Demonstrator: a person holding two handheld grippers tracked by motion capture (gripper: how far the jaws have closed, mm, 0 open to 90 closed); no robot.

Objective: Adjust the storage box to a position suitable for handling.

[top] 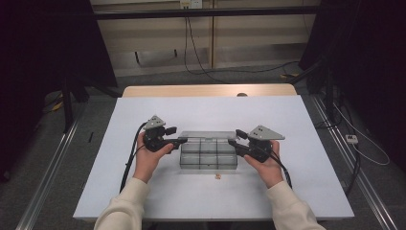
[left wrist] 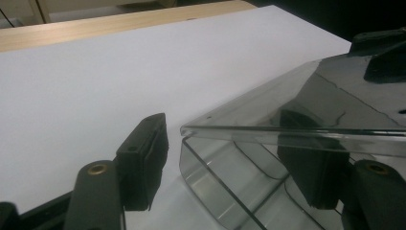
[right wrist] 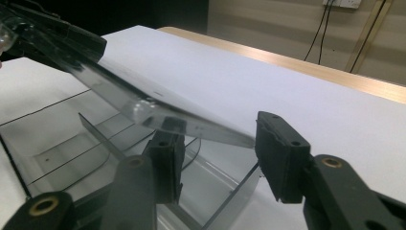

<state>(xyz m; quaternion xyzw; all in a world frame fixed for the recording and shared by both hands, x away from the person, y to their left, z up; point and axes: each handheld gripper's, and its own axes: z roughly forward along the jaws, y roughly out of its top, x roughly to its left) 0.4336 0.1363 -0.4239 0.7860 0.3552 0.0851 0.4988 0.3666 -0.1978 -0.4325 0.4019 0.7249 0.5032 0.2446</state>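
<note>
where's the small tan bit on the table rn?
High view: the small tan piece lies on the white table, just in front of the clear compartment box, between the person's two forearms.

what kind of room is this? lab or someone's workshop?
Probably a lab recording setup: a bare white table, dark curtains on both sides, loose cables on the floor, and a clear plastic box as the test piece.

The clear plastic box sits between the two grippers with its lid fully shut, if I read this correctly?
Not quite: the lid is raised at a slant, not shut, as the right gripper view shows. The clear plastic box does sit between the left gripper and the right gripper.
</note>
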